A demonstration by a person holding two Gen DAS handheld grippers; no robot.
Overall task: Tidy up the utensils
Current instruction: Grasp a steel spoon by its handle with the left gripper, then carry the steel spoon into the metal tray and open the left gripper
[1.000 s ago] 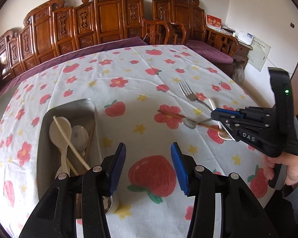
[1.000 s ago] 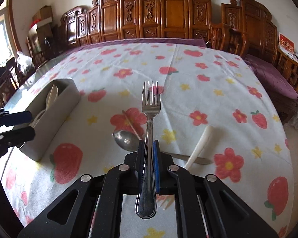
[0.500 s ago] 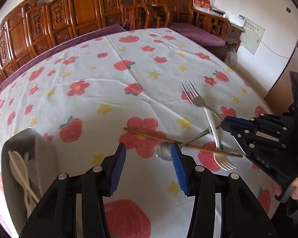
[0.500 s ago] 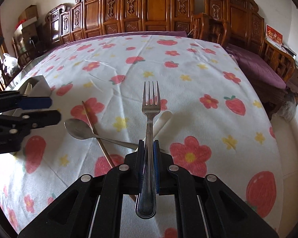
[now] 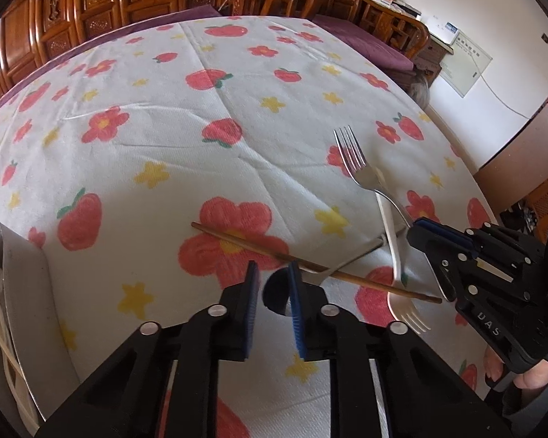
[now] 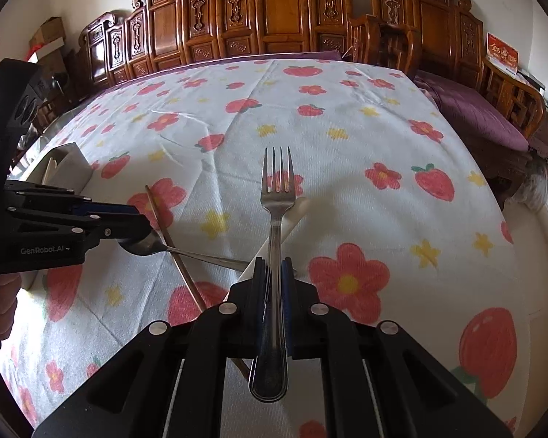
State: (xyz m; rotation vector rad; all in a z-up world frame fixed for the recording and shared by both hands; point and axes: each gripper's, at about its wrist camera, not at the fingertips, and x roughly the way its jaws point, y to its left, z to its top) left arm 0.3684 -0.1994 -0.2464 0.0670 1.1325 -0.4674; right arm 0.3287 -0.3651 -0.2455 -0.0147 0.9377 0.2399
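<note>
My right gripper (image 6: 273,268) is shut on a metal fork (image 6: 276,197), held above the table with tines pointing away; it also shows in the left wrist view (image 5: 358,168). My left gripper (image 5: 272,277) is partly closed over the bowl of a metal spoon (image 6: 146,244), its fingers a narrow gap apart; I cannot tell if they grip it. A wooden chopstick (image 5: 274,253) lies across the spoon handle. A white plastic fork (image 5: 394,255) lies under the metal fork. The metal tray (image 5: 22,292) with white utensils sits at the left.
The table has a strawberry and flower cloth (image 5: 219,109). Carved wooden chairs (image 6: 274,18) line the far side. The table's right edge drops to the floor (image 5: 475,138). The tray also shows at the left in the right wrist view (image 6: 67,164).
My left gripper moved right from the tray to the spoon and narrowed its fingers over the bowl. My right gripper kept hold of the fork.
</note>
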